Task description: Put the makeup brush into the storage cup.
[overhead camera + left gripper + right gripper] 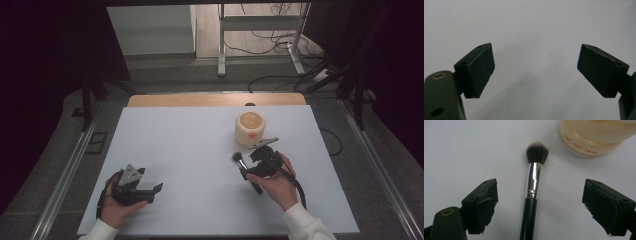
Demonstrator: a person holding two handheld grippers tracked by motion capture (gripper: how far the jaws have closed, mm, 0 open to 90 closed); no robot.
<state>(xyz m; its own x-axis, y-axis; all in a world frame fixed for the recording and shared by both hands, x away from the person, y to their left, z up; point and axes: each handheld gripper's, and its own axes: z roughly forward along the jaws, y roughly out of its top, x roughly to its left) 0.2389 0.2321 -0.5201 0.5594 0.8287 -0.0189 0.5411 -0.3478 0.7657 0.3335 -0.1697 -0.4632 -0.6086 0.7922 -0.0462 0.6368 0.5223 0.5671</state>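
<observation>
We see a white table (200, 150) spread under both grippers, with a strip of wooden edge at its far side.

Just beyond the right gripper (261, 159), on the far side of its jaws, stands a cream jar (249, 129), round and squat, with a small orange mark on its front. In the right gripper view the jar (594, 137) sits ahead and to the right of the jaws, and we can read "THE JUDY SWAN" printed along its lower band.

The right gripper (540, 202) is held in the person's right hand (274, 186), low over the table, its jaws spread wide with nothing clamped. Between them, touching neither jaw, lies a makeup brush (533, 182): black handle nearest the gripper, then a shiny silver ferrule, then a dark tuft of bristles with pale tips pointing away from the gripper toward the jar. The bristles stop short of the jar. From the high view the brush (242, 163) lies flat on the table, its tuft just left of the gripper's front and its handle running back under the gripper.

The left gripper (140, 187) rests in the person's left hand (116, 210), well apart from the brush and jar. In its own view the left gripper (536, 67) has its jaws wide apart, with bare white table ahead.
</observation>
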